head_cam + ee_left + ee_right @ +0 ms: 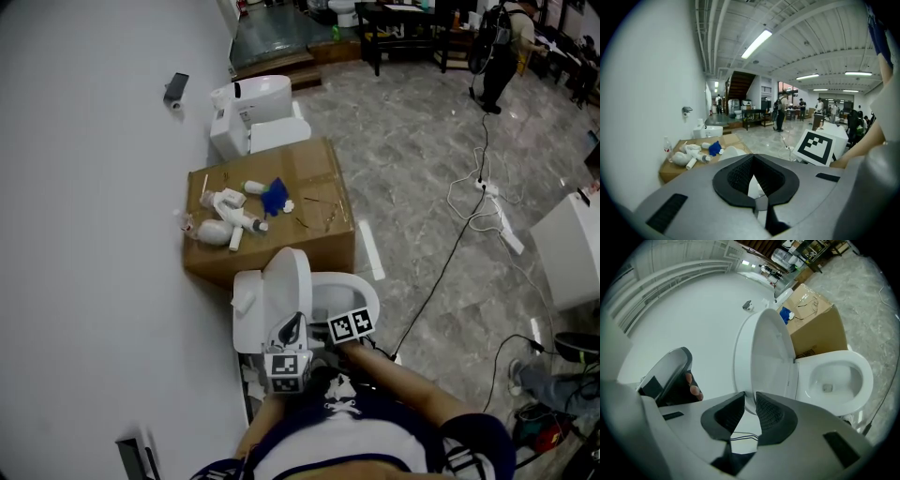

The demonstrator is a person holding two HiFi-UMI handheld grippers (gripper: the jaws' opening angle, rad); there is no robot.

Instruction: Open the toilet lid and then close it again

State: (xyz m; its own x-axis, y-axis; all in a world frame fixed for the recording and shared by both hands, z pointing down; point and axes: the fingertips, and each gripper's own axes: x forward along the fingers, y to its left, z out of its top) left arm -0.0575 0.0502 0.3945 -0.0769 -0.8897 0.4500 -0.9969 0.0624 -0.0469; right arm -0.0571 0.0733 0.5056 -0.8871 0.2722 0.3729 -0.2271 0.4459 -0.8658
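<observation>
Cardboard box (323,202) sat at frame centre | white pipe parts (225,220) and a blue cloth (275,195) lay on its top | white fixture (248,108) stood just above it | black cable (450,253) crossed the floor (412,169) at right | person (497,56) stood upper right | small holder (175,87) hung on the wall (84,234), upper left

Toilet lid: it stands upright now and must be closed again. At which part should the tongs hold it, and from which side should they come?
Grip the toilet lid at its free rim, opposite the hinge, with one pad on each face. Come from the open side in front of the bowl. The lid stands upright and shows its thin edge there, so it can be pinched. The far rim probably gives the most leverage for lowering it.
</observation>
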